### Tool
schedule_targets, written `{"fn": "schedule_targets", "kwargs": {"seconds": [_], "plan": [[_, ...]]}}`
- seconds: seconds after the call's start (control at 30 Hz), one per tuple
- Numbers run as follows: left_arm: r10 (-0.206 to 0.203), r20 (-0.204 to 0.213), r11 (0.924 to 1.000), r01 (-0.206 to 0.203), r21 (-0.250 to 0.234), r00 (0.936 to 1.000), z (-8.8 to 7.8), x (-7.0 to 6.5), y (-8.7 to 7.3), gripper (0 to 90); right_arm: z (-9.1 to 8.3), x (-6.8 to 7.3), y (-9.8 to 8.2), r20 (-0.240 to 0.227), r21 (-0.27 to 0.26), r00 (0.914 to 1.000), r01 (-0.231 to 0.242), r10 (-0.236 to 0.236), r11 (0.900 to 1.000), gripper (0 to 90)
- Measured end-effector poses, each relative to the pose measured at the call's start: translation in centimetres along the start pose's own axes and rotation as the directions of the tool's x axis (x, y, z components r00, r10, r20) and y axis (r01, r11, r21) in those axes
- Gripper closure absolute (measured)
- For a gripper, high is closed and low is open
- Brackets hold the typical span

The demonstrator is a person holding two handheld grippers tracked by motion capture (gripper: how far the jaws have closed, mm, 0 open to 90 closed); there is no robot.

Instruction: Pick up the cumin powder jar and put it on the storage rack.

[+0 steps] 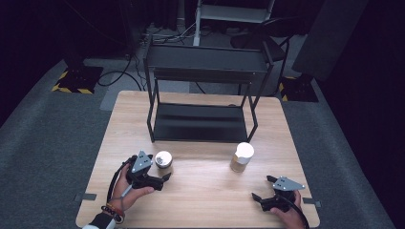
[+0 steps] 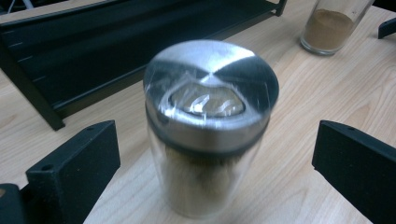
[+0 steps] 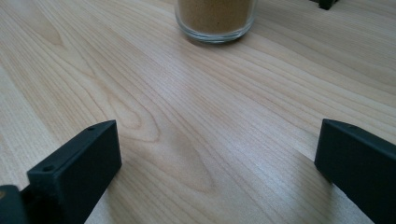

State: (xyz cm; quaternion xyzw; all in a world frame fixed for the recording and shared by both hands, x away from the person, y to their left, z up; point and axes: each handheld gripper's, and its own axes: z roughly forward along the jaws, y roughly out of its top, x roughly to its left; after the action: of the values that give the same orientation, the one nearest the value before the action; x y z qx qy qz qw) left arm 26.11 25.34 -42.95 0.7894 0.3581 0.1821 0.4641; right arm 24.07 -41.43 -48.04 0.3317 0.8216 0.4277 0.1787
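Your left gripper (image 2: 210,154) has its jaws spread wide on either side of the steel-lidded jar (image 2: 208,126), not touching it; the jar stands upright on the table (image 1: 200,191), left of centre and near the front edge. It is clear glass with a brushed metal cap and a small window, blurred in the left gripper view. Your right gripper (image 3: 215,163) is also spread, over bare wood near the front right corner, facing the powder jar (image 3: 215,18), whose white lid shows from the high view.

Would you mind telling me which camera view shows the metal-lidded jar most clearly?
The left gripper view: the metal-lidded jar stands close between the left tool's open jaws, slightly blurred, lid and glass body visible. The high view shows it small, from above, beside that tool.
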Motion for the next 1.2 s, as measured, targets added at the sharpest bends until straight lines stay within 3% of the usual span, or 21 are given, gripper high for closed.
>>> {"fn": "schedule_targets", "kwargs": {"seconds": [0.17, 0.43, 0.63, 0.93, 1.2], "plan": [[0.009, 0.011, 1.0000, -0.009, 0.001, 0.9999, 0.8, 0.3, 0.7, 3.1, 0.0, 0.0, 0.0, -0.001, 0.000, 1.0000, 0.001, -0.001, 1.000, 0.2], [0.023, -0.003, 0.9997, -0.023, -0.012, 0.9997, 1.1, 0.7, 1.0, 15.5, 0.0, -0.1, 0.0, -0.005, 0.000, 1.0000, 0.004, -0.004, 1.000, 0.2], [0.032, 0.008, 0.9992, -0.031, -0.023, 0.9995, 1.6, 0.8, 0.7, 30.6, 0.0, -0.1, 0.0, -0.009, 0.000, 0.9999, 0.006, -0.006, 1.000, 0.2], [0.048, 0.006, 0.9986, -0.048, -0.021, 0.9988, 1.6, 0.6, 0.8, 31.4, 0.0, -0.1, 0.0, -0.008, 0.000, 0.9999, 0.006, -0.006, 1.000, 0.2], [0.033, 0.011, 0.9994, -0.033, 0.000, 0.9994, 1.5, 0.7, 1.7, 31.7, 0.0, -0.1, 0.0, -0.009, 0.000, 0.9999, 0.006, -0.006, 1.000, 0.2]]}}
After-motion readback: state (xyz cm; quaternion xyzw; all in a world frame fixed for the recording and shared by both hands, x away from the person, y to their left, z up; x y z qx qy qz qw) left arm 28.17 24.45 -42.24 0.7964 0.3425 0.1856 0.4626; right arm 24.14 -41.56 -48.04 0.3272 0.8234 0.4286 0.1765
